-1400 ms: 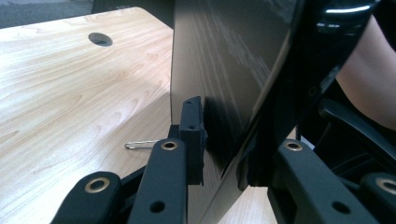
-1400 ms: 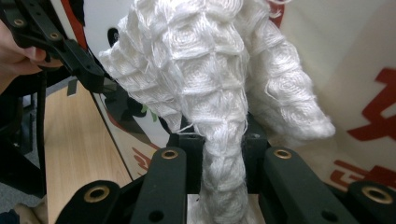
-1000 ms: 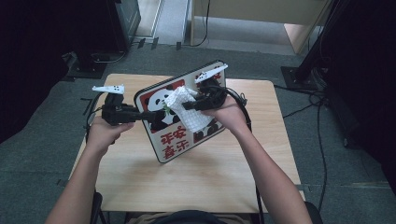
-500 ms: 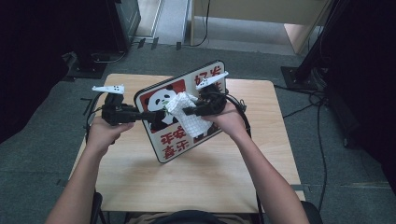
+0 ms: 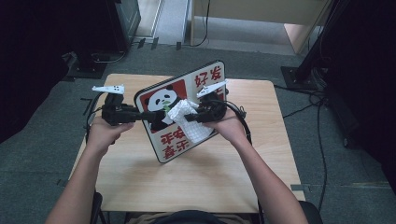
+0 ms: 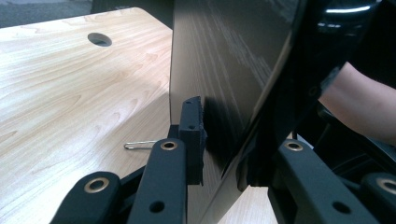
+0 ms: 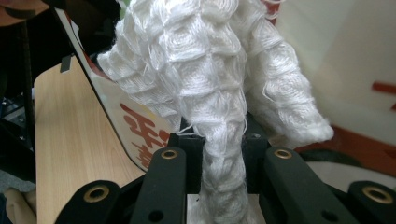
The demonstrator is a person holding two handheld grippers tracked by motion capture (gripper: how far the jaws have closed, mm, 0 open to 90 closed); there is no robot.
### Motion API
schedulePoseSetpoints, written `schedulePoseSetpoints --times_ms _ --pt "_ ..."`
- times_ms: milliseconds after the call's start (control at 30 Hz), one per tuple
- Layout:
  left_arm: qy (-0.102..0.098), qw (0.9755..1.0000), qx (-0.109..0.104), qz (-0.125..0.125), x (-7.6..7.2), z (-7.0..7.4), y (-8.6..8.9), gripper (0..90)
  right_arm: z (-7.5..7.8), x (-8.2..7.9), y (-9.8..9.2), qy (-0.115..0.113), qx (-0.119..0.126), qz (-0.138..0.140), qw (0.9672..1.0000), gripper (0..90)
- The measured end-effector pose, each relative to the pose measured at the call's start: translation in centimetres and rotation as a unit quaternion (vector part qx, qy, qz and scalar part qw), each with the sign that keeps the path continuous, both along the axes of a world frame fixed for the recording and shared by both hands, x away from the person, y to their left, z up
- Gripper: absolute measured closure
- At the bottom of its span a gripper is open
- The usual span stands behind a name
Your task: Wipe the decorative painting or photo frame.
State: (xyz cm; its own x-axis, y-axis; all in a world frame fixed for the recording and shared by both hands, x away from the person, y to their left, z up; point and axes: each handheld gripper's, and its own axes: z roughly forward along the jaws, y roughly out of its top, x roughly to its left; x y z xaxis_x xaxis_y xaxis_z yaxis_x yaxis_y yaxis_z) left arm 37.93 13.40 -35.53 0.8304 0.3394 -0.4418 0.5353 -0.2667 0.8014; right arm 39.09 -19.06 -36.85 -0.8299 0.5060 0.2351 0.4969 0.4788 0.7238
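A panda sign board [image 5: 180, 112], red and white with Chinese characters, stands tilted above the wooden table [image 5: 140, 182]. My left gripper [image 5: 148, 115] is shut on the board's left edge; in the left gripper view its jaws clamp the thin board [image 6: 233, 70] between them. My right gripper [image 5: 194, 116] is shut on a white waffle-weave cloth [image 5: 189, 122] that lies against the board's face below the panda. In the right gripper view the cloth [image 7: 219, 84] bunches up out of the jaws with the board's [image 7: 135, 126] red characters behind it.
The table's far left corner has a round cable hole [image 6: 99, 39], and a small wire clip [image 6: 140, 145] lies on the wood near my left gripper. Black stands and cables [image 5: 322, 79] crowd the floor on the right.
My right gripper has slid the cloth down the board's face, from near the panda toward the lower characters. The left gripper and the board have stayed put.
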Motion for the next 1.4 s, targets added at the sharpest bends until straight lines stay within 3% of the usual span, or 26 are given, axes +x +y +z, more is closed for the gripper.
schedulePoseSetpoints --times_ms 567,1400 --pt "-0.001 1.0000 -0.001 -0.001 0.0 0.0 0.0 73.5 -3.0 -0.7 -0.2 0.008 -0.006 0.004 0.9999 77.0" --pt "0.001 1.0000 -0.002 -0.003 0.0 0.0 0.0 72.9 -8.3 -1.9 -0.8 0.039 -0.024 0.002 0.9989 77.0"
